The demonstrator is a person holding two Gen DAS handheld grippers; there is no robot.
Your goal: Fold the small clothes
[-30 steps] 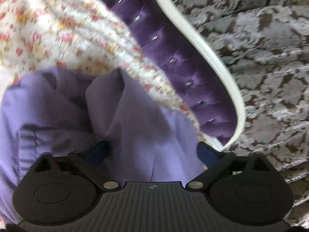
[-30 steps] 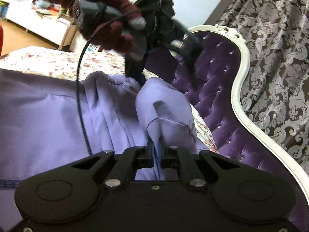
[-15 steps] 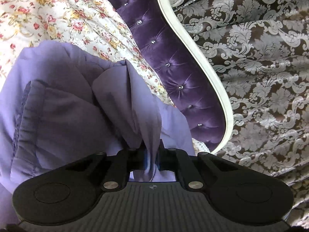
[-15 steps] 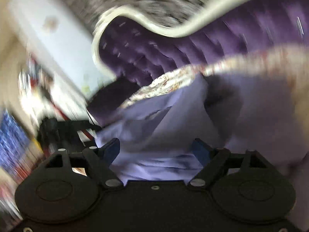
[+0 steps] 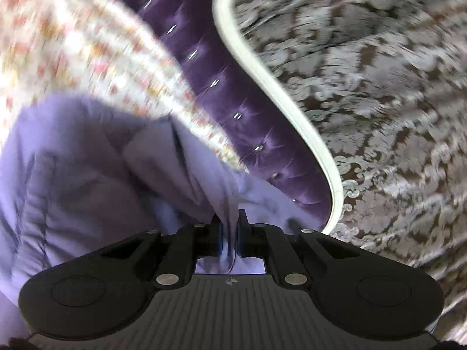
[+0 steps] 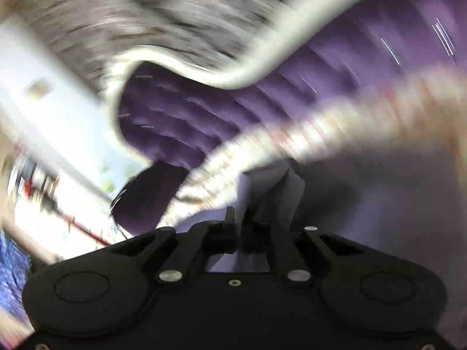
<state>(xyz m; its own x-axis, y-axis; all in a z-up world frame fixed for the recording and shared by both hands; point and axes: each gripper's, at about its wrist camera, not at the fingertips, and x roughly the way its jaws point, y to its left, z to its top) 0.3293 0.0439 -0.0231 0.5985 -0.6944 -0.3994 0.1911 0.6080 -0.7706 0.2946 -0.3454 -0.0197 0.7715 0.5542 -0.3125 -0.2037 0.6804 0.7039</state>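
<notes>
Between the fingers of the left gripper (image 5: pixel 229 234), a pinched ridge of the lilac garment (image 5: pixel 87 175) is clamped; the jaws are closed on the cloth, with folds rising straight ahead from the fingertips. To the left of this gripper the garment spreads in soft bunches, with a stitched seam running down its far left side. Beyond the garment lies the floral bedspread (image 5: pixel 73 43), blurred. Ahead and to the right stands the tufted purple headboard (image 5: pixel 233 93) with its white curved frame (image 5: pixel 277 87), and past that the patterned grey curtain (image 5: pixel 379 87).

At the right gripper (image 6: pixel 243 227), the jaws have just been closing, and a fold of the same lilac garment (image 6: pixel 268 186) stands up between the fingers, pinched there. More of the cloth extends to the right of this gripper. The view is heavily smeared and tilted. Farther out, the bedspread (image 6: pixel 321 128), headboard (image 6: pixel 204 116) and white frame (image 6: pixel 233 78) appear as streaks, with the curtain (image 6: pixel 146 8) beyond them.
</notes>
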